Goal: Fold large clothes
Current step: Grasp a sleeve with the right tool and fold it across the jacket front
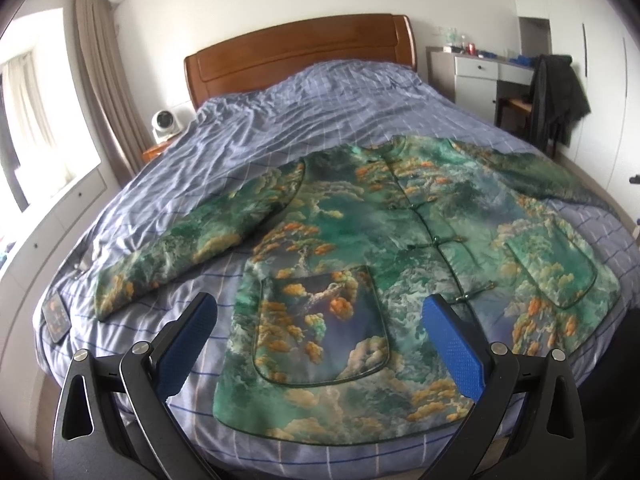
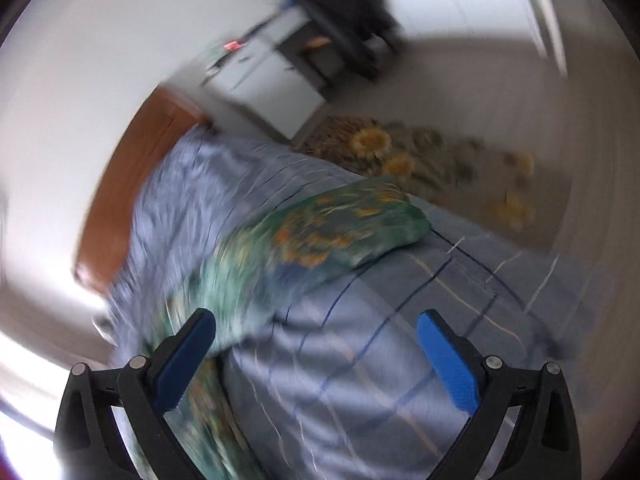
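A green jacket [image 1: 360, 248] printed with orange trees and clouds lies flat, front up, on the bed [image 1: 280, 112], both sleeves spread out. My left gripper [image 1: 320, 320] is open and empty, above the jacket's lower hem near its left pocket. In the blurred right wrist view the jacket's right sleeve [image 2: 340, 228] lies across the bed's edge. My right gripper [image 2: 316, 332] is open and empty, over the blue sheet just short of that sleeve.
The bed has a wooden headboard [image 1: 296, 52] and a blue checked sheet. A phone [image 1: 56, 316] lies on the bed's left edge. A white desk [image 1: 484, 72] and a chair with a dark coat [image 1: 560, 96] stand at the right. A sunflower rug [image 2: 420, 160] covers the floor.
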Demonstrator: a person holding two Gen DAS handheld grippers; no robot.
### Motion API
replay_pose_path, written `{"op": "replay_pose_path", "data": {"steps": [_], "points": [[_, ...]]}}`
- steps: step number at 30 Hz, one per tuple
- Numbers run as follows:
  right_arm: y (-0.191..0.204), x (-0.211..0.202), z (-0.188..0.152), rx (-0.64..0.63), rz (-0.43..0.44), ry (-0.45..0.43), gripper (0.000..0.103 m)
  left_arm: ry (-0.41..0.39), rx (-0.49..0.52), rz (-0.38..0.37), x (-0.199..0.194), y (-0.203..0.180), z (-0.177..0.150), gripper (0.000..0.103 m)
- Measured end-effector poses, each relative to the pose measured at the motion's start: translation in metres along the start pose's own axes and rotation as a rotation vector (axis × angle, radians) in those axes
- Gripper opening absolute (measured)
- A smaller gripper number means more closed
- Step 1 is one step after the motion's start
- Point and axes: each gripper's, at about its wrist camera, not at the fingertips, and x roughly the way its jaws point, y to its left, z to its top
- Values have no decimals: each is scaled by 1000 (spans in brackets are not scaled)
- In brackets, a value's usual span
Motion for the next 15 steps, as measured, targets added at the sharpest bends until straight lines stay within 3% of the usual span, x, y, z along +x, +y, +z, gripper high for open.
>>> {"op": "replay_pose_path", "data": {"steps": [5,11,13,14,15], "points": [[-39,52,18,262,92,49,92,8,2,11,2,-2,2,102],[-49,102,29,291,1,28,73,31,14,19,3,-3,2,102],[-55,112,30,315,-20,-2,53,36,19,31,3,-3,0,102],[-54,114,30,306,-38,-23,27,39,20,37,2,-2,-1,102],[-46,108,29,273,-66,-66,15,39,17,40,2,-2,-2,102]]}}
